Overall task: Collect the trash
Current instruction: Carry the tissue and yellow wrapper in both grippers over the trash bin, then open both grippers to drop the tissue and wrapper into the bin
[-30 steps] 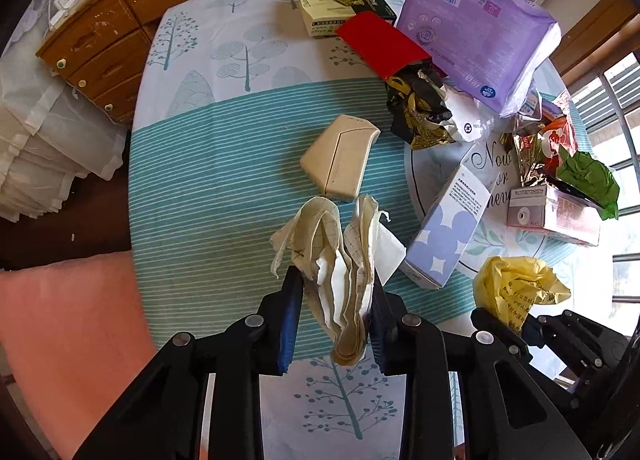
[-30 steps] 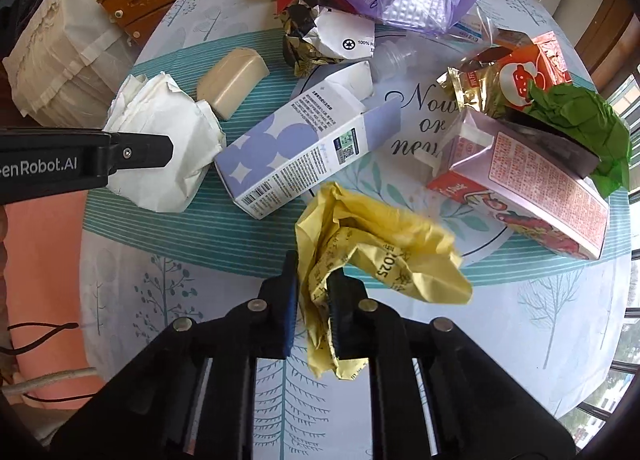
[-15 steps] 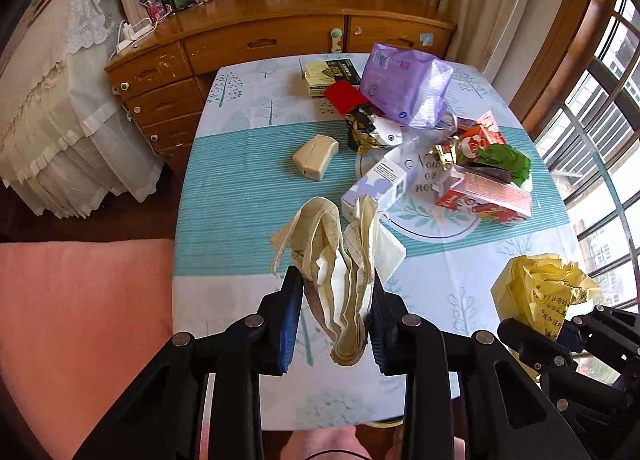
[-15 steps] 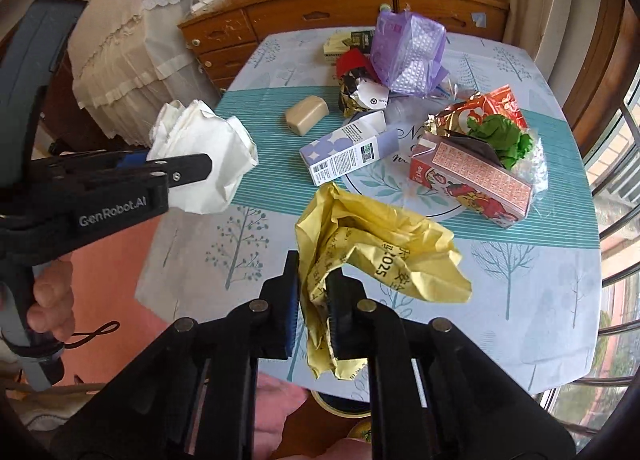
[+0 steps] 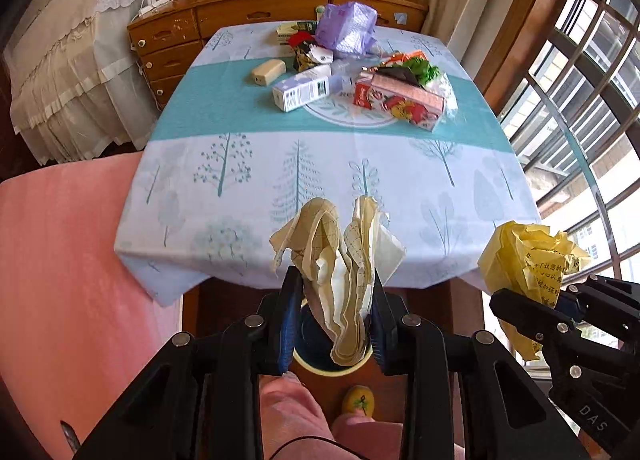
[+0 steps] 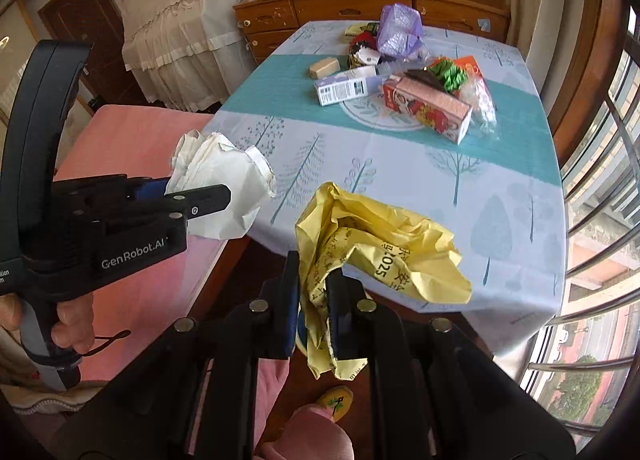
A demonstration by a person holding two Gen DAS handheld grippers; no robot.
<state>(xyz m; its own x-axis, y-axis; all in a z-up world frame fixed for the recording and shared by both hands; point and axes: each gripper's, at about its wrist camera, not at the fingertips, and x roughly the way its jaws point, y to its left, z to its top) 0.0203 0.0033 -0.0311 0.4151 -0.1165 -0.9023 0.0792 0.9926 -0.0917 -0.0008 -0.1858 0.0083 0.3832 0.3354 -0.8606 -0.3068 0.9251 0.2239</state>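
Your left gripper [image 5: 333, 312] fingers clamp the cream paper wad [image 5: 340, 260]; right gripper [image 6: 313, 302] fingers pinch the yellow wrapper [image 6: 380, 248]. Both are off the bench [image 5: 440, 188] edge.

Black linkage grippers [image 5: 332, 320], silver screws, blue jaw pads; white "GenRobot.AI" lettering; person's yellow slipper [image 6: 335, 400].

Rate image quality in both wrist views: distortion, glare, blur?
Left wrist: strong fisheye bending, dark corners, blown-out window at right, table sharp. Right wrist: same bending, bright window, slight softness on the yellow paper.
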